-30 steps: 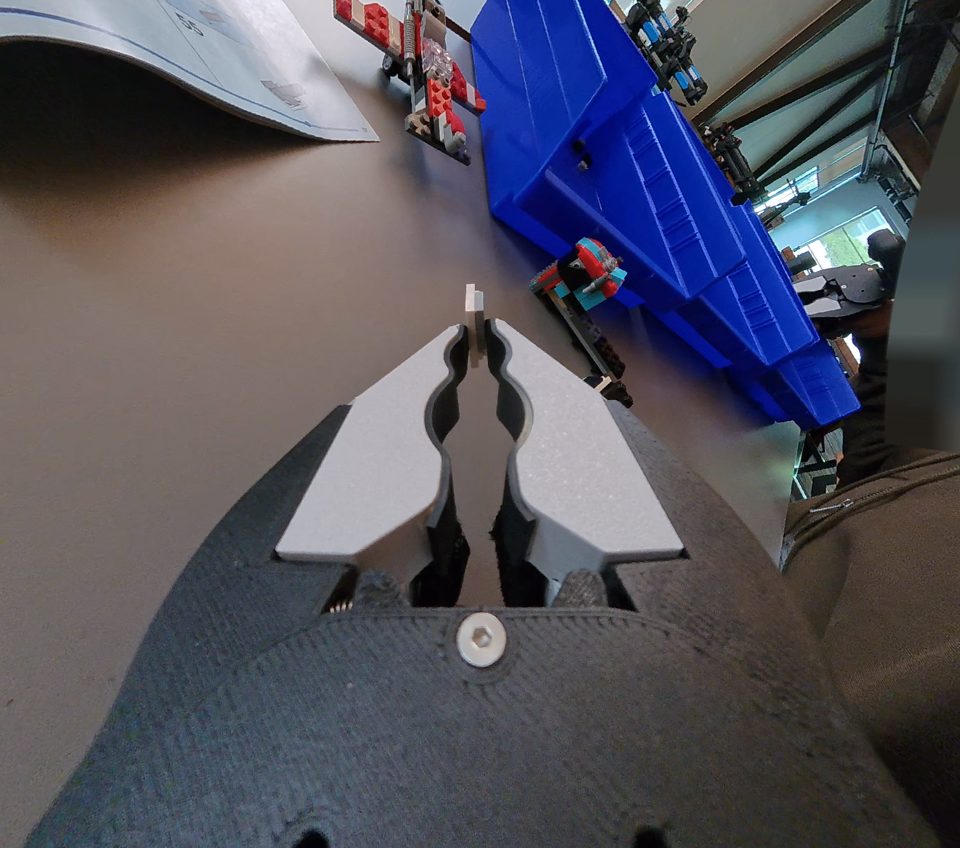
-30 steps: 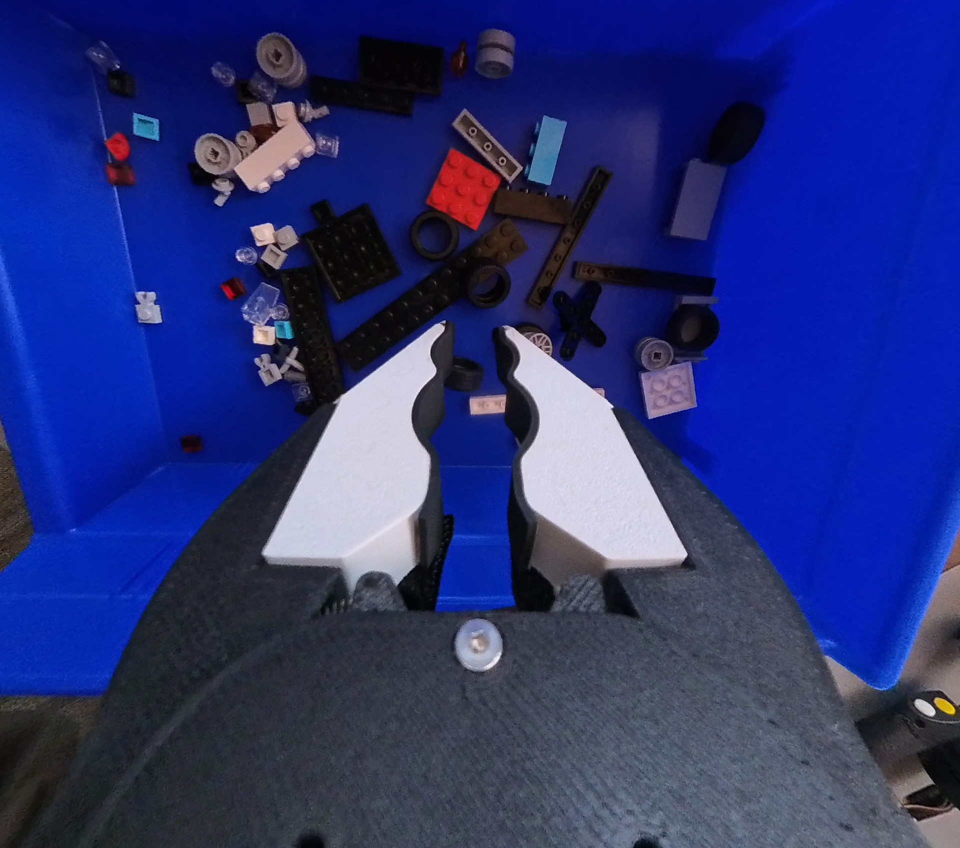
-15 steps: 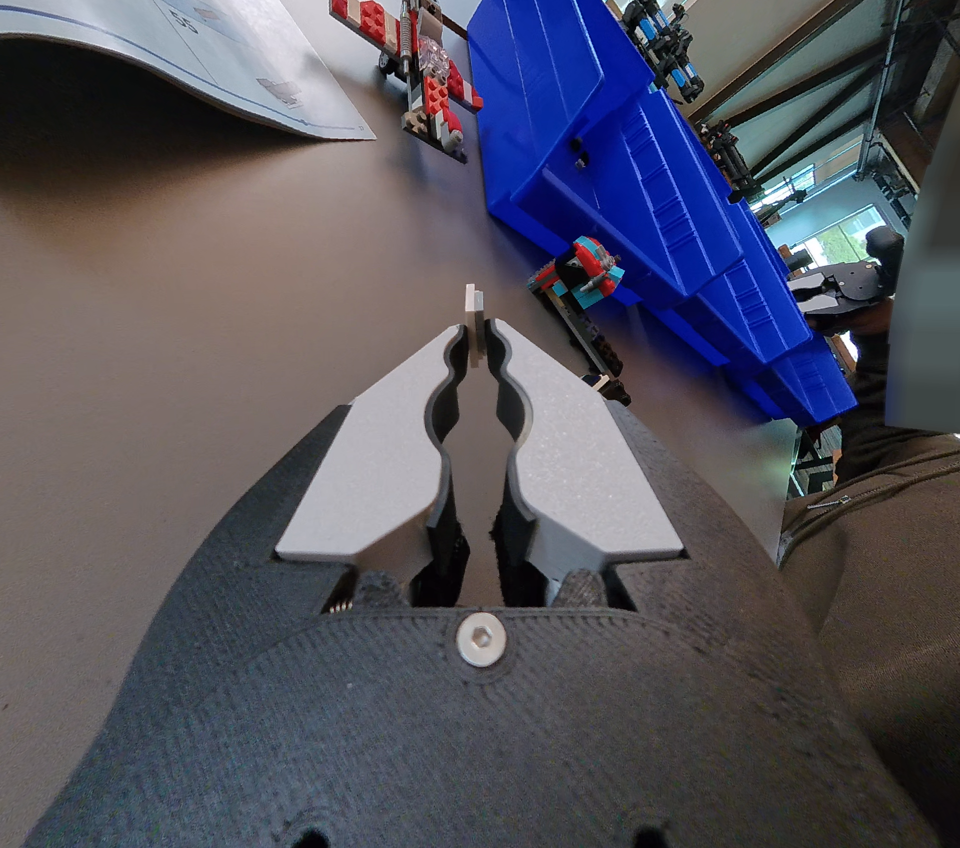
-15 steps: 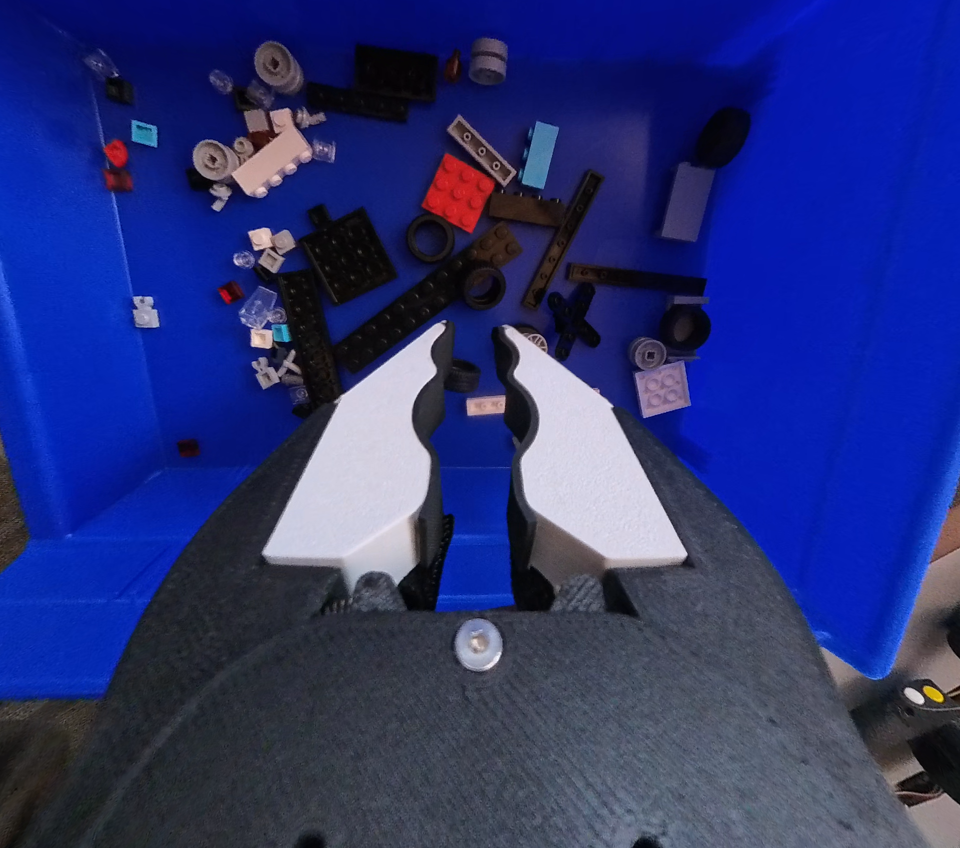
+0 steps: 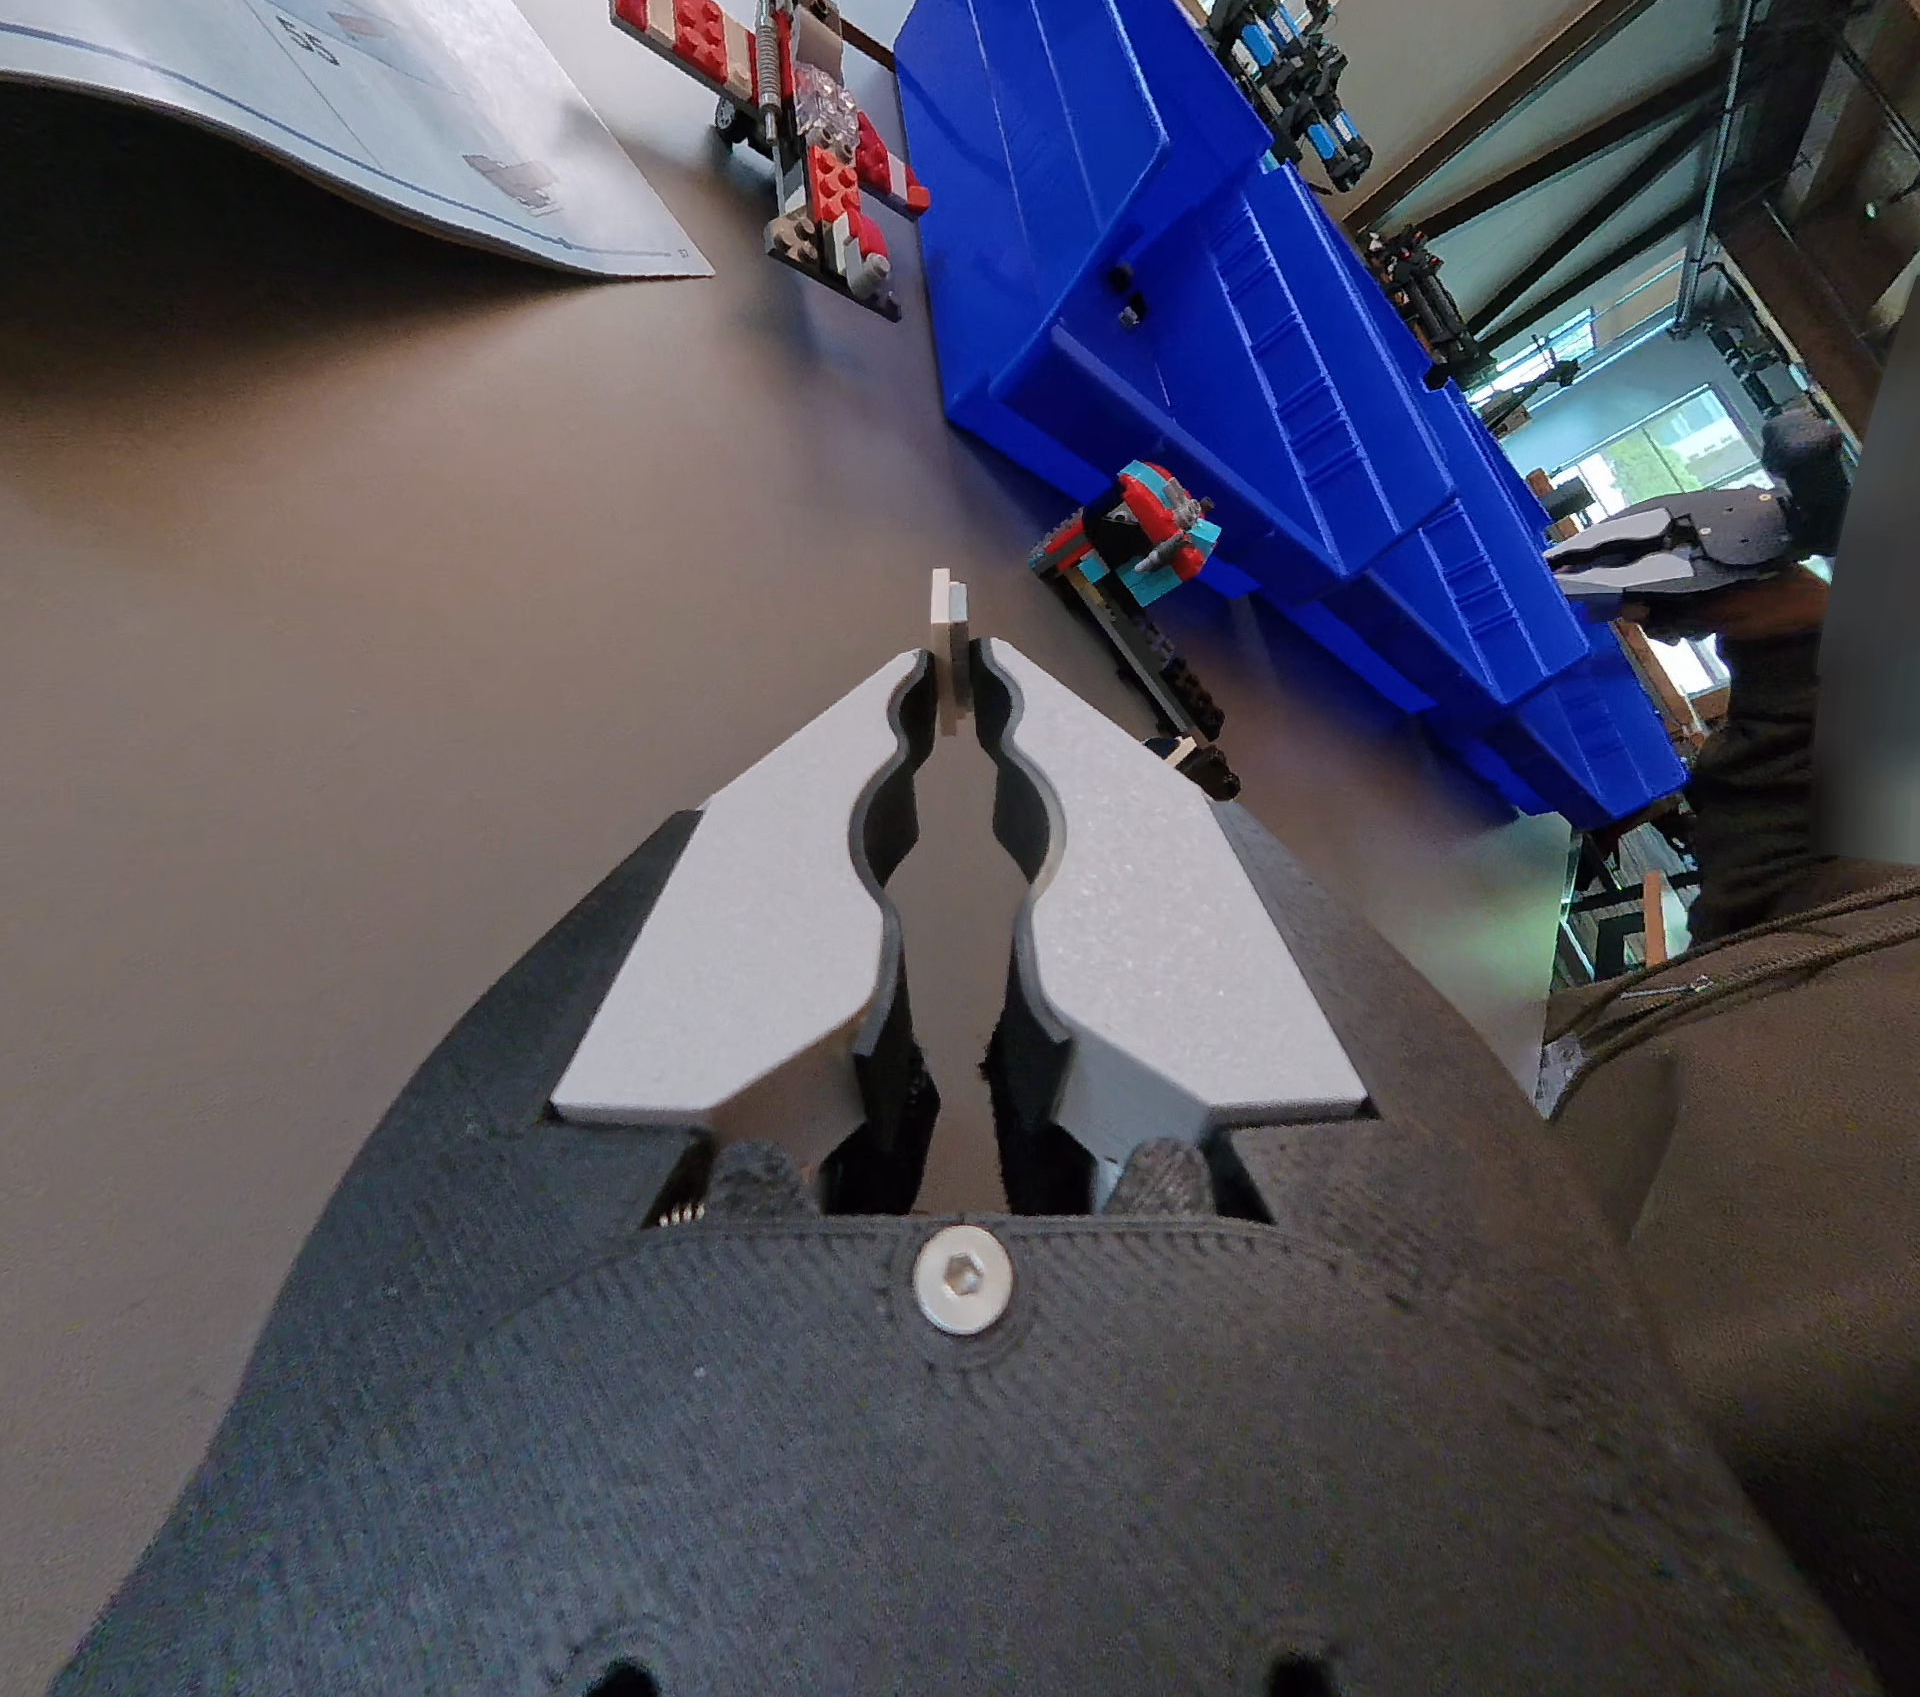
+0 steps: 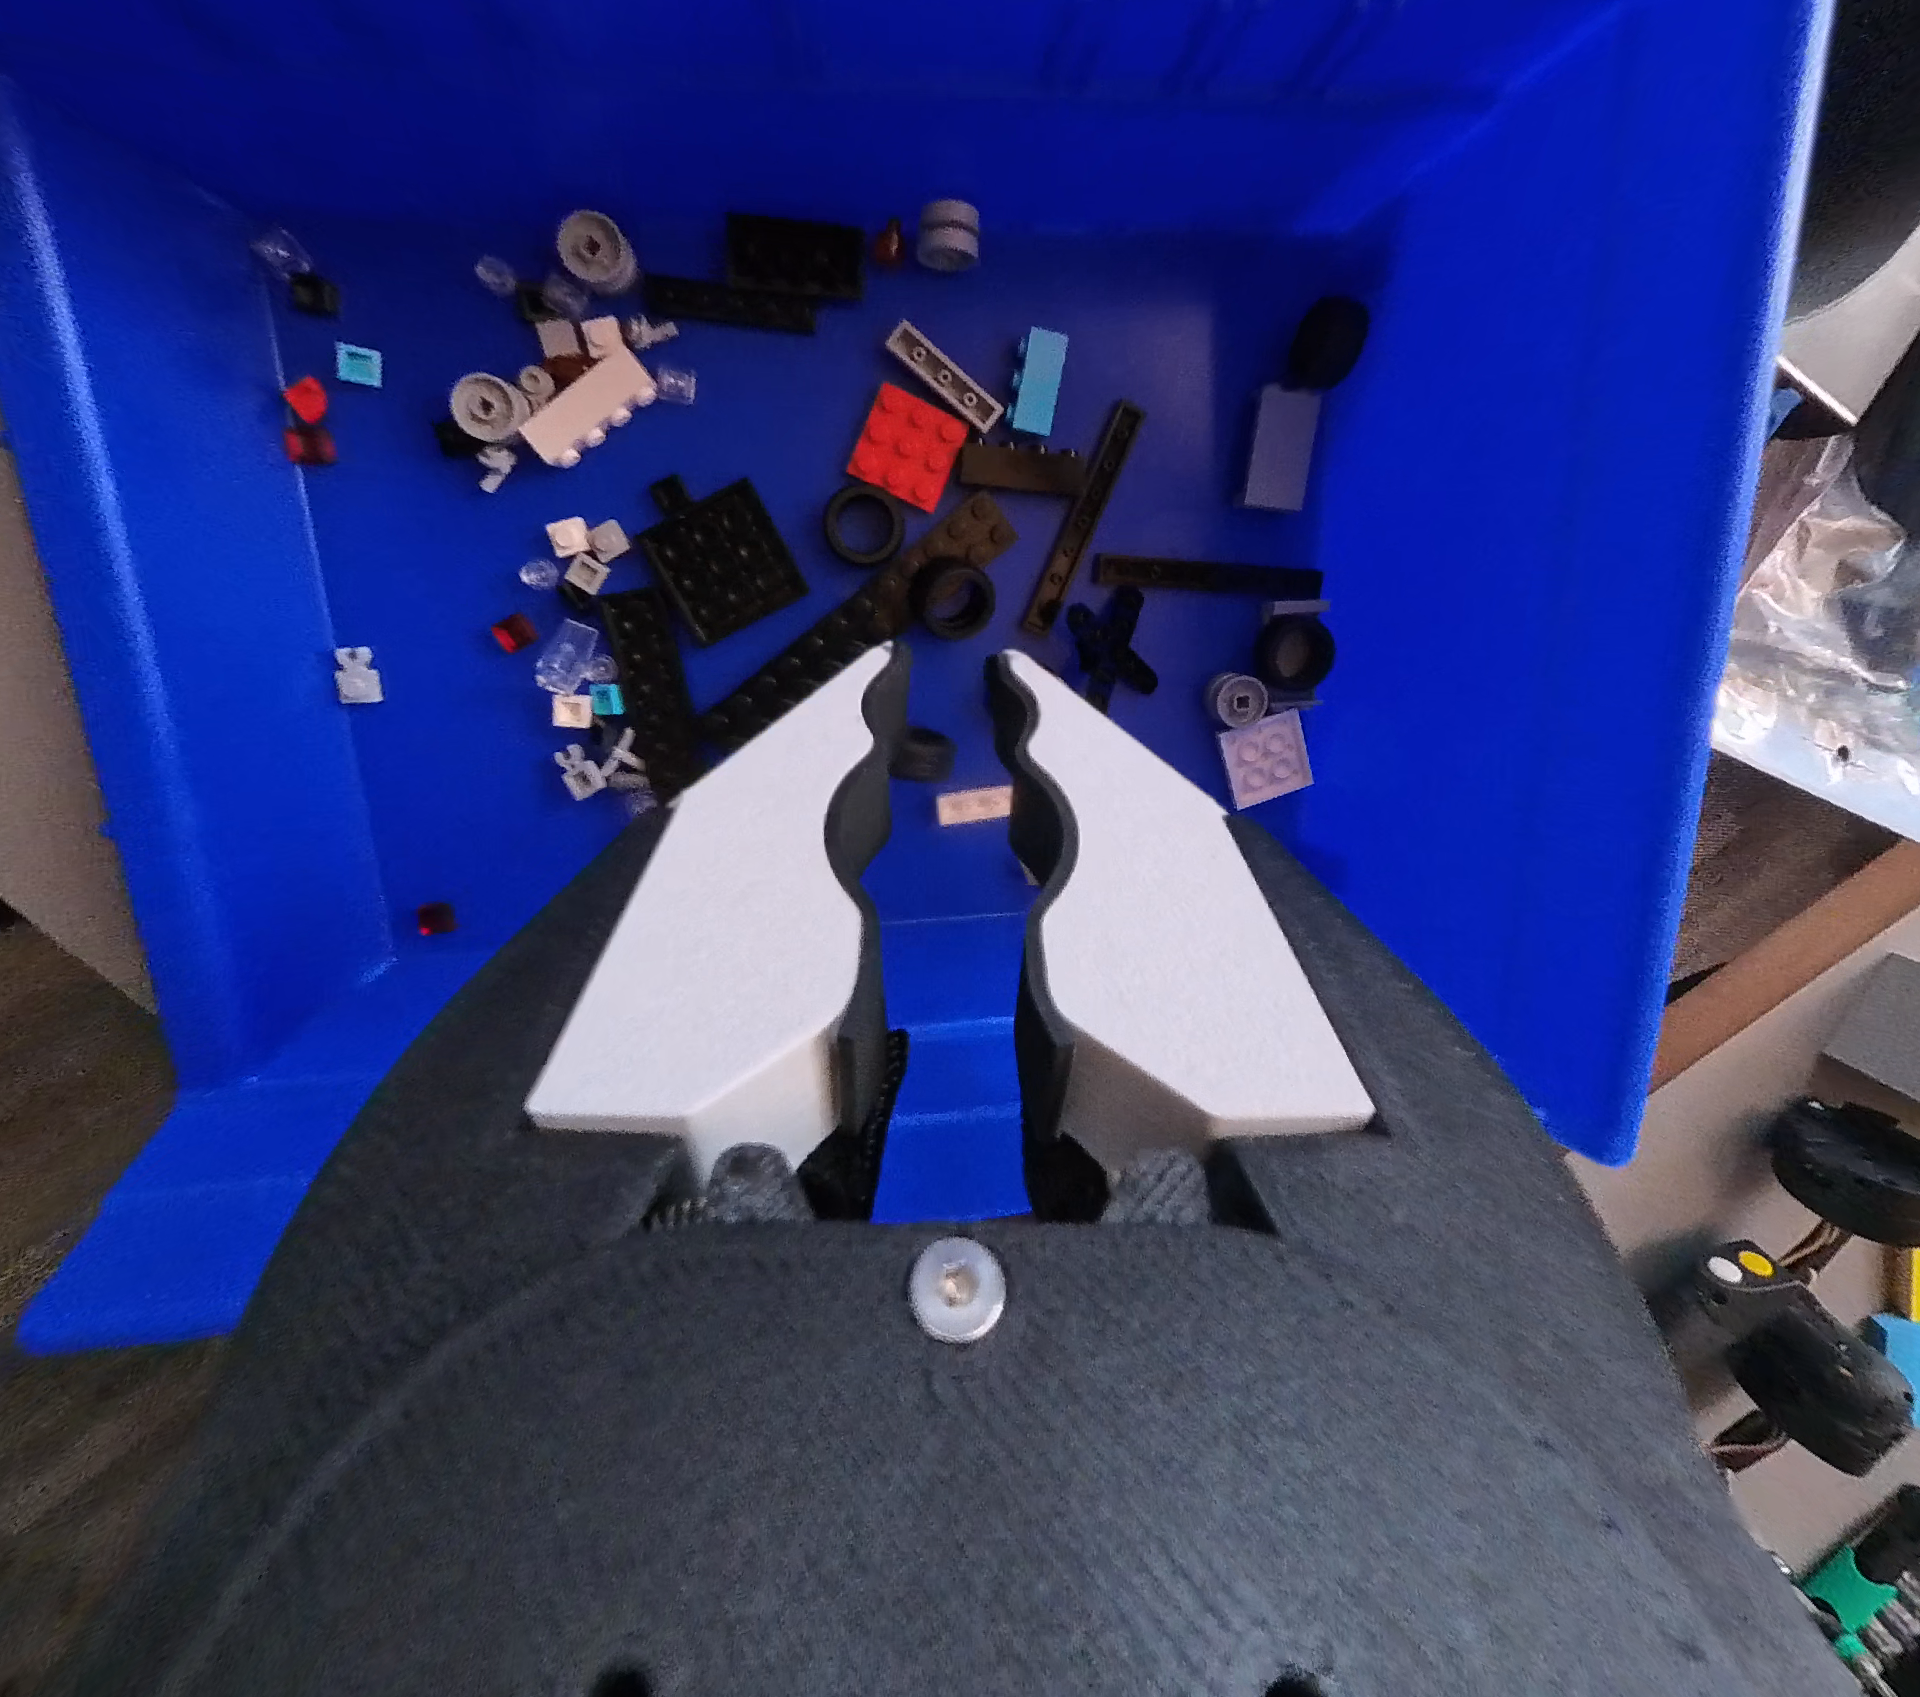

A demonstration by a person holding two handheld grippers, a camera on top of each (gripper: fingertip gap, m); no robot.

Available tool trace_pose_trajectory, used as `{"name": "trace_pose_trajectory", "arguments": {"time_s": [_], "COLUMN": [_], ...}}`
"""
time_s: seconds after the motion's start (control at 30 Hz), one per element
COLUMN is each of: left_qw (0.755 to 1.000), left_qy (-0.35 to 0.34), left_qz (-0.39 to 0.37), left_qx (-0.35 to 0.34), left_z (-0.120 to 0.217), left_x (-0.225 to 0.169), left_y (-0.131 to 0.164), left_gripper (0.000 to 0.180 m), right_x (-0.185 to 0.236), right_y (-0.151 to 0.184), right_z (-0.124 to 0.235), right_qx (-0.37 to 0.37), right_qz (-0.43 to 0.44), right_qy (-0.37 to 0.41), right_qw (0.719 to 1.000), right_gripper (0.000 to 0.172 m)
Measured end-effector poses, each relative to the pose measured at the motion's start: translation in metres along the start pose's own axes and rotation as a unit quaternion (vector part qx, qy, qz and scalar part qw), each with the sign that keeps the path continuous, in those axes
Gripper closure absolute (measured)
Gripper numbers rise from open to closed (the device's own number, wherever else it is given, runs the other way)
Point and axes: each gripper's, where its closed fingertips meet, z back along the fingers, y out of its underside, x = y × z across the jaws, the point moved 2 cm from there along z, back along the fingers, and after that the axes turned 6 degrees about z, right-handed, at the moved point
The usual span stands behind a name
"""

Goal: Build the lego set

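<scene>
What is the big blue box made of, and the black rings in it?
The blue box looks like hard moulded plastic: one even colour, slightly grainy walls with a faint sheen. The black rings look like matte rubber toy tyres, though that could be plastic too.

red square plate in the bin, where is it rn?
Right wrist view: the red square plate lies on the blue bin floor, up-centre, above a black tyre ring and left of the light-blue brick.

Right claw (image 6: 943, 660) pulled back, higher above blue bin (image 6: 1507, 504); more surroundings visible.
</scene>
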Motion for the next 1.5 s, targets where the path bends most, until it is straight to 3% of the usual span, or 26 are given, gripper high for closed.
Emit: {"name": "trace_pose_trajectory", "arguments": {"time_s": [0.7,1.5], "left_qw": [0.999,0.998], "left_qy": [0.039,0.061], "left_qz": [-0.015,-0.023], "left_qx": [0.003,0.005], "left_z": [0.003,0.005], "left_x": [-0.011,-0.017], "left_y": [0.003,0.004], "left_gripper": [0.174,0.174], "right_x": [0.027,0.047], "right_y": [-0.068,-0.086], "right_z": [0.020,0.032], "right_qx": [-0.007,-0.004], "right_qz": [0.030,0.044], "right_qy": [0.018,0.021], "right_qw": [0.999,0.999], "right_gripper": [0.154,0.153]}}
